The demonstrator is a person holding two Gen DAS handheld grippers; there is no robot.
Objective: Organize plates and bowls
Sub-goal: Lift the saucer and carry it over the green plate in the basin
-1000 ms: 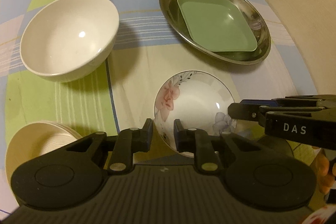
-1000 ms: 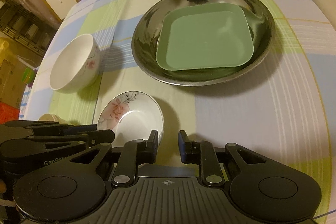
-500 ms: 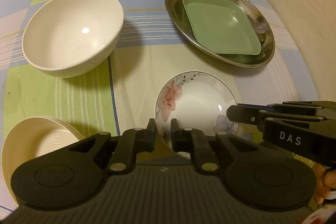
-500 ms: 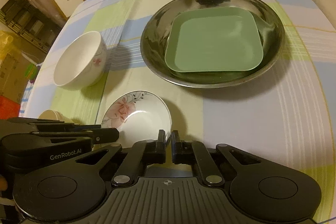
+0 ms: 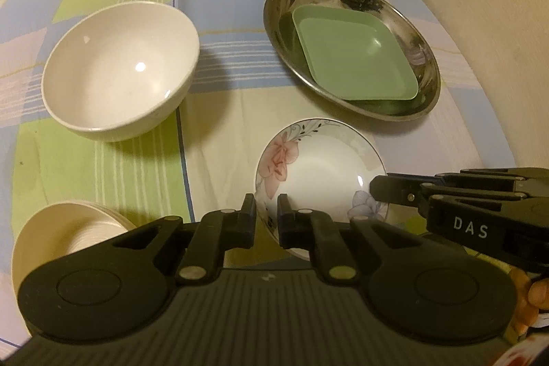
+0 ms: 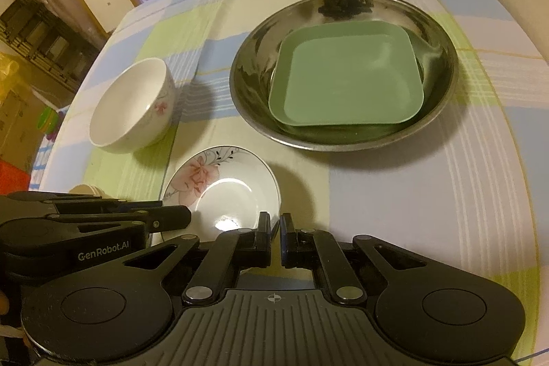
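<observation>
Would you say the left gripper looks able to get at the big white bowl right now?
Probably not yet: the left gripper is shut on the rim of the flowered saucer. Otherwise only bare tablecloth lies between it and the white bowl.

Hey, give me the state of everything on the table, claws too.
saucer: upright, empty, rim pinched by both claws.
bowl: upright, empty.
green plate: empty, nested in the steel dish.
steel dish: holds the green plate.
left claw: shut on saucer.
right claw: shut on saucer.
</observation>
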